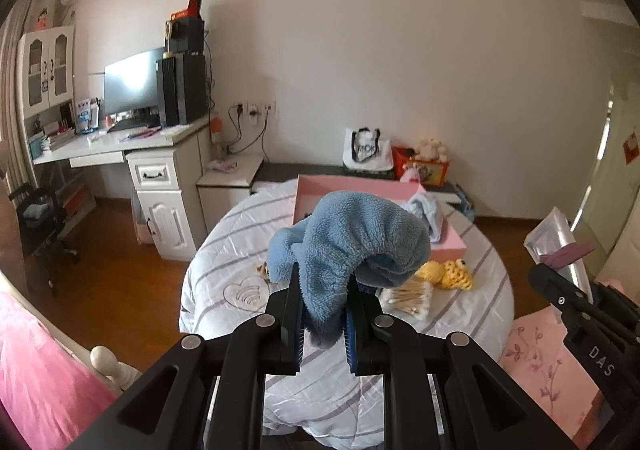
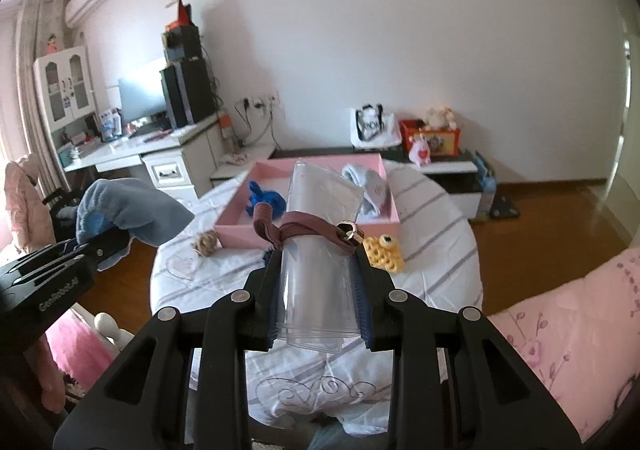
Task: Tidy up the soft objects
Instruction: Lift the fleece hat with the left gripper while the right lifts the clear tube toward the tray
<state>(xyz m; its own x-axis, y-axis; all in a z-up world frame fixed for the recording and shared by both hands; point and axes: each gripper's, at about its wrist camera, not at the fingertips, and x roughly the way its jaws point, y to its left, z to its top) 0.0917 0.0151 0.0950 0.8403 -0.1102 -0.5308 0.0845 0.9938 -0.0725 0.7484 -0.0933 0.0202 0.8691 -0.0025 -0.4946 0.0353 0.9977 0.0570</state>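
Blue fleece cloth (image 1: 352,242) clamped between pads of left tool (image 1: 323,290), held up over the striped quilt (image 1: 224,250). Right tool (image 2: 318,274) clamped on rolled clear plastic pouch (image 2: 320,250) bound with a mauve strap (image 2: 308,232). Pink tray (image 2: 248,185) on quilt holds a dark blue item (image 2: 264,195) and pale blue cloth (image 2: 366,185). Yellow crochet piece (image 2: 386,252) lies just beside tray.

A fuzzy blue cloth (image 1: 352,246), a pink tray (image 2: 240,209), a white grey-striped quilt (image 2: 436,234).
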